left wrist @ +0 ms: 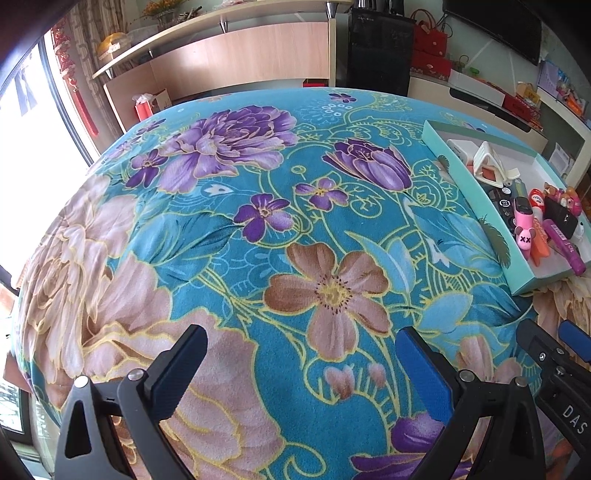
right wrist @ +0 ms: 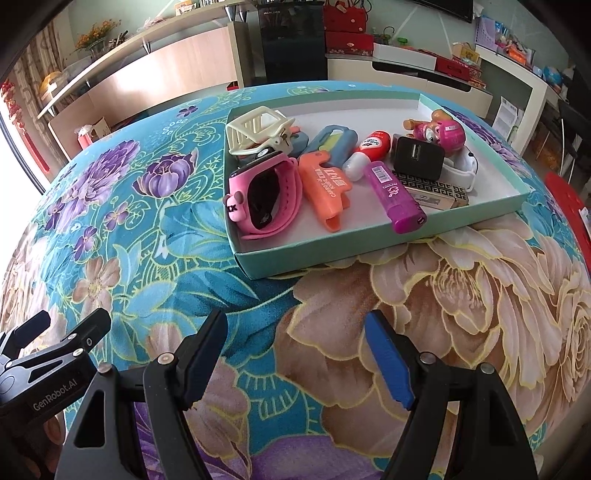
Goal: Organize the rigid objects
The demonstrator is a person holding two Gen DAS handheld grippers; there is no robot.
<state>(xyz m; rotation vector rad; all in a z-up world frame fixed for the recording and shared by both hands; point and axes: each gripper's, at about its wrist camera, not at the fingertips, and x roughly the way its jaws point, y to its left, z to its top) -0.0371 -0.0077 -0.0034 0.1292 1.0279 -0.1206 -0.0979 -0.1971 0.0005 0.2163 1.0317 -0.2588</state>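
A shallow mint-green box [right wrist: 295, 263] lies on the floral tablecloth and holds several small items: a pink watch [right wrist: 266, 199], an orange utility knife [right wrist: 325, 184], a purple lighter [right wrist: 397, 197], a cream clip [right wrist: 258, 129], a black charger [right wrist: 417, 157] and a pink toy pup [right wrist: 437, 131]. My right gripper [right wrist: 295, 354] is open and empty, short of the box's near edge. My left gripper [left wrist: 301, 365] is open and empty over bare cloth; the box [left wrist: 476, 199] lies to its far right.
The round table has a teal floral cloth [left wrist: 258, 221]. The right gripper's side [left wrist: 554, 354] shows at the left view's right edge. Behind are a wooden shelf unit [left wrist: 240, 62], a black appliance [right wrist: 291, 40] and red boxes [right wrist: 347, 26].
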